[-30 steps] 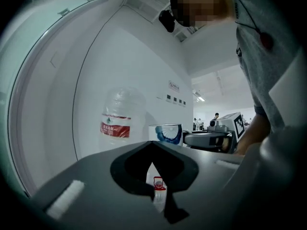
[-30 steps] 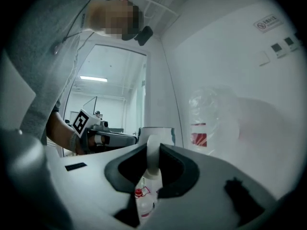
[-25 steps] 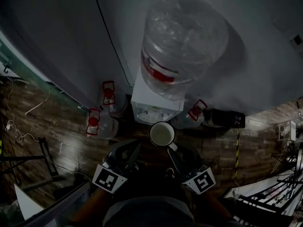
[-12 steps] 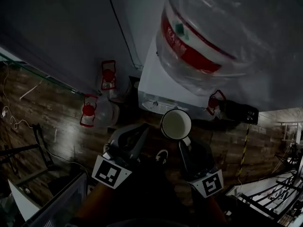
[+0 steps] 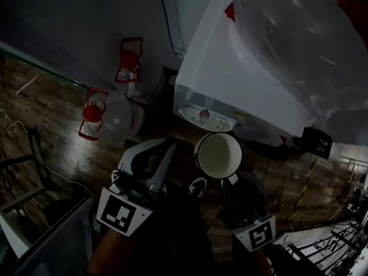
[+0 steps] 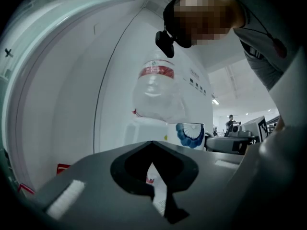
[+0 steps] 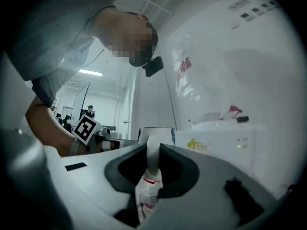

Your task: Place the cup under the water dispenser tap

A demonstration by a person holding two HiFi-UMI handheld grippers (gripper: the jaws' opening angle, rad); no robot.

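A white cup (image 5: 218,154) with a blue pattern hangs upright just in front of the white water dispenser (image 5: 241,91), close to the round grille and small red tap (image 5: 204,115). My right gripper (image 5: 229,183) is shut on the cup's handle, and the handle (image 7: 152,152) shows pinched between its jaws. To the cup's left, my left gripper (image 5: 165,149) is shut with nothing in it. From the left gripper (image 6: 152,143) the cup (image 6: 190,134) shows to the right. A big clear bottle (image 5: 305,33) sits on top of the dispenser.
Two empty water bottles with red handles (image 5: 127,59) (image 5: 95,117) lie on the wooden floor left of the dispenser. A black box (image 5: 316,141) stands at its right. A cable (image 5: 168,16) runs down the grey wall. The person's shoe (image 5: 196,187) is below the cup.
Both grippers and the cup have sunk along with the head camera. The dispenser now fills much more of the view, and the cup sits closer to its front.
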